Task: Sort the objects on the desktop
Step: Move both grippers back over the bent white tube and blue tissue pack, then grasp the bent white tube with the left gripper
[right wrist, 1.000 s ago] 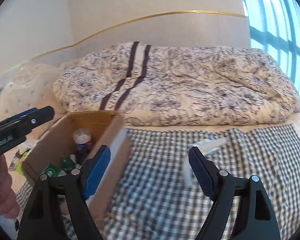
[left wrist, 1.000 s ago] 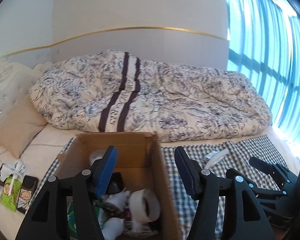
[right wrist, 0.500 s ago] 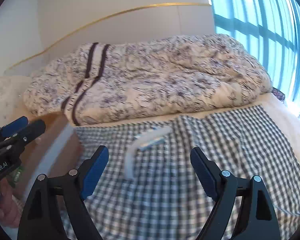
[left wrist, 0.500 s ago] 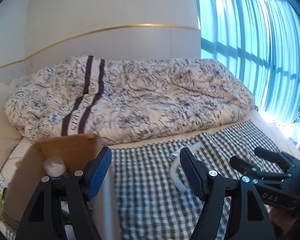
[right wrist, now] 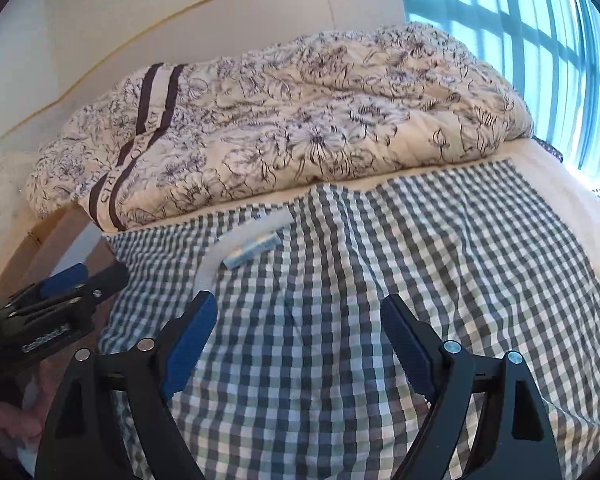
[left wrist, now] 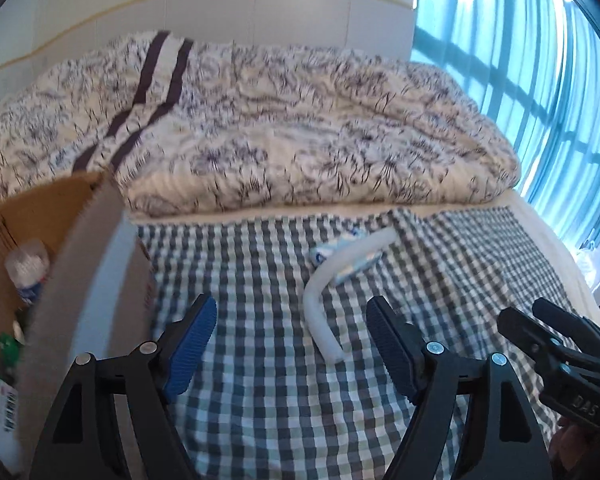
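Checked cloth; box contents (left view only)

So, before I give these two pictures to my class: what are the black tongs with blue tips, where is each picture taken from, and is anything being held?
There is no robot here. A person holds one two-finger gripper in each hand, and each carries a wide-angle camera looking along its fingers. One picture is from the left gripper, the other from the right gripper. Both are open and hold nothing. Each also shows at the edge of the other's view.

They point at a checked cloth spread on a bed, in front of a flowered quilt. On the cloth lie a bent white tube and, touching it, a small white and blue packet. At the left stands an open cardboard box with a bottle inside.
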The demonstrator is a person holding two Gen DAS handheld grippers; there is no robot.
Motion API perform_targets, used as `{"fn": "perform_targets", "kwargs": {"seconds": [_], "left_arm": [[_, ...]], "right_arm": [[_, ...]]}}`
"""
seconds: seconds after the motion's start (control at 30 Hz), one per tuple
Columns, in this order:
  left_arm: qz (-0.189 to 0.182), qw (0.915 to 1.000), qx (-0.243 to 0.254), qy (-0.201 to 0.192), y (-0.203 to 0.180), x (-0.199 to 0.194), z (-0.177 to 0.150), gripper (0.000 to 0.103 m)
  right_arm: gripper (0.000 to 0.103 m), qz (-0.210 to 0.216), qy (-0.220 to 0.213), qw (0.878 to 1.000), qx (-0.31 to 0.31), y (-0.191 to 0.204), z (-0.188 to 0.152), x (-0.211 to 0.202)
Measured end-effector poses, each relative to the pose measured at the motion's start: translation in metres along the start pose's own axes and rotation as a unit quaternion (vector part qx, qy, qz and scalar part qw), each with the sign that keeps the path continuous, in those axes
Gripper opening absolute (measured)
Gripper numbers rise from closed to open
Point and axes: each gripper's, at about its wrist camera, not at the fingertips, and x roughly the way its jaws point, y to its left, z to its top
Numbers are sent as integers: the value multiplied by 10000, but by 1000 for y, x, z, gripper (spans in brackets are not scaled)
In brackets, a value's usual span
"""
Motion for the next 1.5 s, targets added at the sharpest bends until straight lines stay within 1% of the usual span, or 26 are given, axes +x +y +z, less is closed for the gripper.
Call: {"fn": "perform_targets", "kwargs": {"seconds": [0.1, 0.2, 0.3, 0.4, 0.57, 0.63, 0.67, 0.73, 0.8, 0.87, 0.9, 0.93, 0.97, 1.0, 1.03, 1.07, 1.13, 1.2, 1.3, 1.4, 1.5], "left_arm": [[-56, 9998, -96, 167, -3, 18, -4, 80], [-101, 9999, -82, 108, -10, 34, -7, 80], [24, 10000, -15, 70, -16, 56, -7, 80], [19, 10000, -34, 71, -18, 78, -3, 78], [128, 9997, 105, 179, -24, 103, 0, 72], [162, 9995, 128, 226, -24, 109, -1, 65], [154, 9995, 117, 263, -24, 112, -2, 63], [166, 9991, 97, 378, -23, 120, -5, 52], [160, 9985, 83, 511, -23, 127, -8, 47], [127, 9983, 55, 573, -22, 131, -10, 46], [97, 9984, 43, 564, -22, 131, -11, 42], [63, 9984, 35, 559, -21, 131, -11, 33], [32, 9985, 28, 553, -21, 131, -12, 29], [19, 9985, 19, 543, -20, 131, -12, 21], [25, 9986, 1, 529, -20, 131, -12, 19], [46, 9987, -30, 504, -18, 130, -12, 18], [206, 9990, -188, 353, -13, 124, -13, 14], [303, 9982, -476, 194, -2, 118, -13, 11], [386, 9957, -833, -77, 12, 106, -15, 11], [443, 9923, -1033, -517, 19, 90, -20, 11], [537, 9855, -1226, -1039, 27, 71, -26, 11]], "right_arm": [[84, 38, 110, 9999, -5, -3, -3, 7], [84, 49, 152, 9999, -26, -6, -4, 12], [84, 41, 207, 9998, -1, -9, -5, 17], [84, 31, 266, 9996, 14, -14, -6, 22], [84, 51, 356, 9993, 28, -21, -3, 33], [84, 53, 346, 9994, -7, -22, -1, 36], [84, 51, 339, 9994, -34, -22, 1, 38], [84, 36, 340, 9994, -85, -23, 4, 44], [84, 47, 349, 9992, -189, -22, 7, 51], [84, 104, 365, 9986, -369, -19, 10, 60], [84, 199, 350, 9982, -451, -17, 12, 64], [84, 342, 293, 9978, -492, -15, 14, 67], [84, 487, 216, 9971, -537, -12, 16, 70], [84, 576, 163, 9962, -633, -7, 17, 75], [85, 626, 139, 9949, -780, -1, 18, 80], [86, 645, 144, 9937, -907, 6, 19, 85], [86, 735, 188, 9903, -1165, 19, 22, 97], [88, 908, 190, 9878, -1248, 26, 25, 107], [89, 897, 244, 9856, -1416, 37, 30, 121], [89, 1006, 405, 9820, -1549, 48, 32, 137], [89, 1318, 633, 9777, -1506, 55, 31, 153]]}}
